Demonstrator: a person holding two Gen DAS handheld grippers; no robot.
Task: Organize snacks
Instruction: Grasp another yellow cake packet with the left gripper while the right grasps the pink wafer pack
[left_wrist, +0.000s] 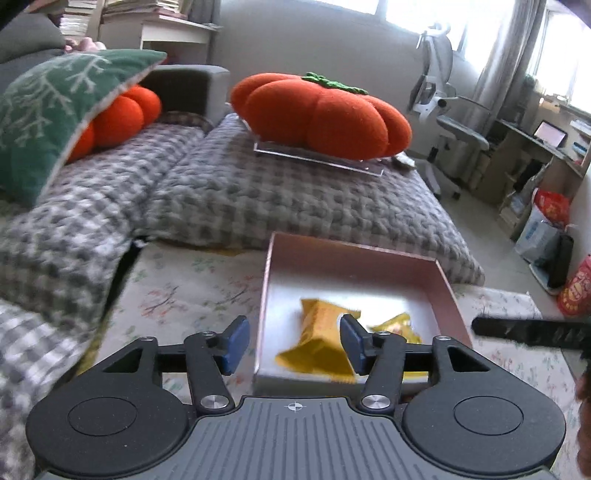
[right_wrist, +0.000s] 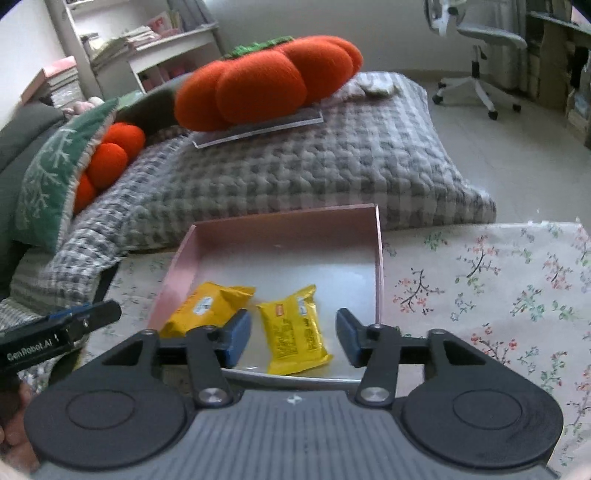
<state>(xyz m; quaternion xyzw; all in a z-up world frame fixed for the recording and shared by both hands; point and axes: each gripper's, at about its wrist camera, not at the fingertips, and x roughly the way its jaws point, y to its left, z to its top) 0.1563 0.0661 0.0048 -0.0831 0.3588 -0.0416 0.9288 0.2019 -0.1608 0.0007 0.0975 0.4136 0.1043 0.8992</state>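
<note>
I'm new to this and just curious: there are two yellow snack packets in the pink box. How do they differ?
The left packet lies slanted, its top leaning right; the right packet lies nearly straight, leaning slightly left. The left packet is partly hidden behind a blue finger in the right wrist view; the right packet shows whole between the fingers. The left packet sits by the box's left wall; the right sits nearer the middle. Both are yellow, sealed and lying flat, and neither is held.

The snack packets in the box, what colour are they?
Yellow snack packets, clearest in the right wrist view.
</note>
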